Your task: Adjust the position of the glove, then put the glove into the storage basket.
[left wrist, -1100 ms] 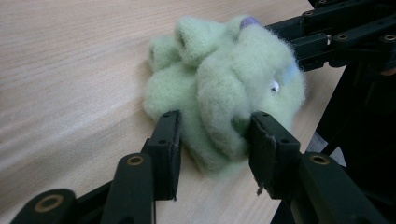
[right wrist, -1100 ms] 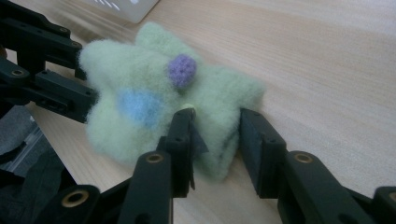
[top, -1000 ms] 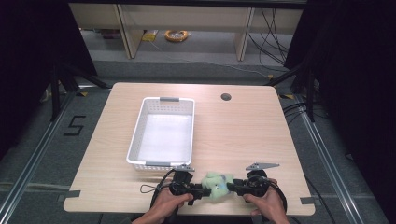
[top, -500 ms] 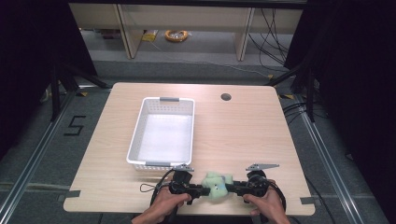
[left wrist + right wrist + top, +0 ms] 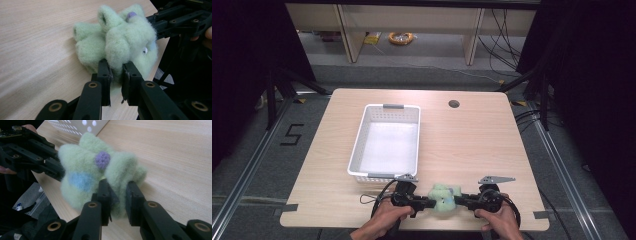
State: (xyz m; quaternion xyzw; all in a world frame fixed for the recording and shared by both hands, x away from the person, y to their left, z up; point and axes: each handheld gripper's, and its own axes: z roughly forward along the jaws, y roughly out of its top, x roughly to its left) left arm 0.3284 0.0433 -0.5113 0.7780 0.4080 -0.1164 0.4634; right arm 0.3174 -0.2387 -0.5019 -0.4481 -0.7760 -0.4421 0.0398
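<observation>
A fluffy pale-green plush toy (image 5: pixel 443 195) with a purple dot and a blue patch hangs between both grippers just above the table's near edge. My left gripper (image 5: pixel 432 202) comes from the left and has just been closing; in the left gripper view its jaws (image 5: pixel 116 72) pinch a fold of the toy (image 5: pixel 120 37). My right gripper (image 5: pixel 457 201) comes from the right, also closing, and its pads (image 5: pixel 117 192) squeeze another lobe of the toy (image 5: pixel 82 162). Each gripper view shows the other gripper's jaws on the toy's far side.
A white perforated basket (image 5: pixel 357 145) stands empty on the wooden table (image 5: pixel 472 145), just beyond my left hand. A round cable hole (image 5: pixel 454 104) lies near the far edge. The table's front edge runs right under both hands.
Both hands stay where they were. The toy looks slightly more bunched between the two grippers than a second ago.
</observation>
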